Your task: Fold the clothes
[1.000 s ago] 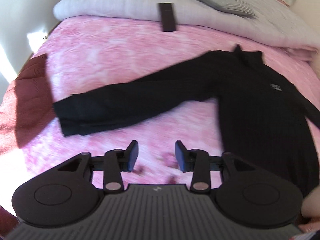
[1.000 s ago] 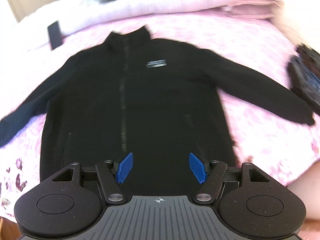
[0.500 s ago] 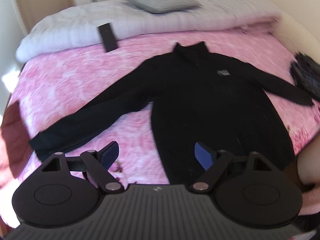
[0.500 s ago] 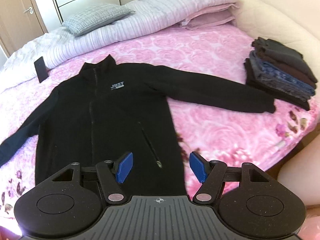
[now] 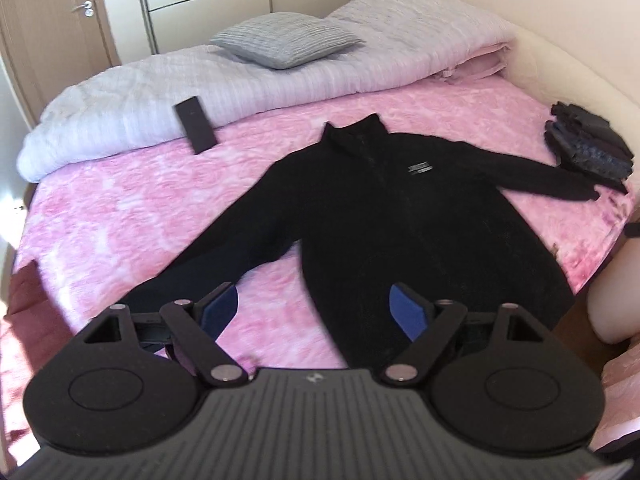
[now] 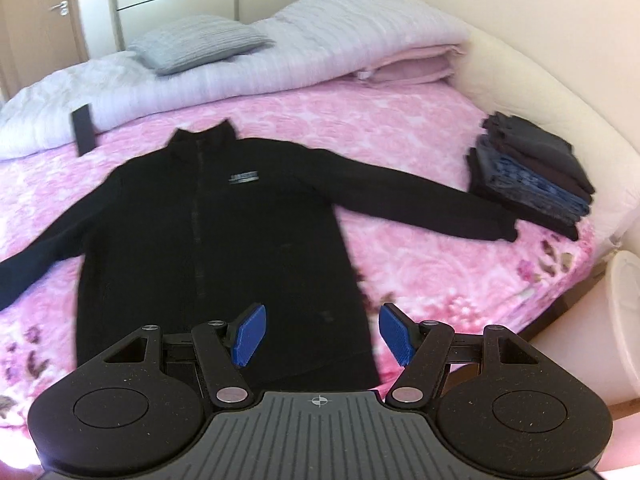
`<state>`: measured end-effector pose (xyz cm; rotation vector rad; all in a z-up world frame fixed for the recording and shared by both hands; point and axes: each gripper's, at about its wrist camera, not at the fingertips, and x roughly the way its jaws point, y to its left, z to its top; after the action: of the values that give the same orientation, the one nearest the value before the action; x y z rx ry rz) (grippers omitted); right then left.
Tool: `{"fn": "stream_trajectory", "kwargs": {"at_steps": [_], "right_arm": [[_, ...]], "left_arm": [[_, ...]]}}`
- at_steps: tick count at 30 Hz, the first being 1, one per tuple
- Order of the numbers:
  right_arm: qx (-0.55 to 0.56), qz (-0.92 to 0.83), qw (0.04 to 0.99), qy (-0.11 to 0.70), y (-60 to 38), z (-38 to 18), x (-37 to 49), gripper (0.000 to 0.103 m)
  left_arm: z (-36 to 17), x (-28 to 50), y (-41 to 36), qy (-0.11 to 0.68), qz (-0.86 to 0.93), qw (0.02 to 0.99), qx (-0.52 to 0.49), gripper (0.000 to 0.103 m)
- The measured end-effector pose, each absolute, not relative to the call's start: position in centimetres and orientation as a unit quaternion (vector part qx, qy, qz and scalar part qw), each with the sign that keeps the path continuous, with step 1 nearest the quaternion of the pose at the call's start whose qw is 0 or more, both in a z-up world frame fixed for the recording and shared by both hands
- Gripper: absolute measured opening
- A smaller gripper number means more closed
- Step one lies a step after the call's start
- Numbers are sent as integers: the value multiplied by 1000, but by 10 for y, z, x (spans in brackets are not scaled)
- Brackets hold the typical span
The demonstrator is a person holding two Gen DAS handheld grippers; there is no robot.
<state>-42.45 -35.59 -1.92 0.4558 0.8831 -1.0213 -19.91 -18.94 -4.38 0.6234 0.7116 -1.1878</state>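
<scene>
Here, a black jacket (image 5: 400,216) lay flat and face up on the pink bed (image 5: 120,208), collar toward the far side and both sleeves spread out to the sides. The left gripper (image 5: 316,312) hovered over the near hem and the sleeve on its side, its blue fingers (image 5: 412,314) spread wide, holding nothing. The right gripper (image 6: 320,334) hung above the jacket's (image 6: 208,232) lower edge, fingers (image 6: 250,334) likewise wide apart and empty. A stack of folded clothes (image 6: 532,172) sat near the bed's edge, just beyond one cuff. A grey pillow (image 5: 286,40) rested on the rolled quilt (image 5: 120,96) at the far end, where a dark remote (image 5: 195,124) leaned.
</scene>
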Motion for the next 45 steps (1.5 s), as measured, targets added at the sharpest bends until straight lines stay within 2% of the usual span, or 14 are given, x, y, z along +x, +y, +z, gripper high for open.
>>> {"fn": "stream_trajectory", "kwargs": {"at_steps": [5, 13, 34, 45], "right_arm": [[213, -447, 759, 422, -320, -21, -387, 67], [213, -421, 771, 428, -281, -29, -351, 67], [209, -394, 771, 454, -247, -43, -328, 67], [103, -222, 855, 457, -270, -65, -237, 67]], "left_arm": [[-48, -180, -144, 301, -517, 738, 313, 80], [-51, -156, -99, 311, -506, 748, 298, 80], [-62, -142, -81, 319, -494, 751, 299, 80], [-68, -100, -66, 351, -381, 800, 304, 80]]}}
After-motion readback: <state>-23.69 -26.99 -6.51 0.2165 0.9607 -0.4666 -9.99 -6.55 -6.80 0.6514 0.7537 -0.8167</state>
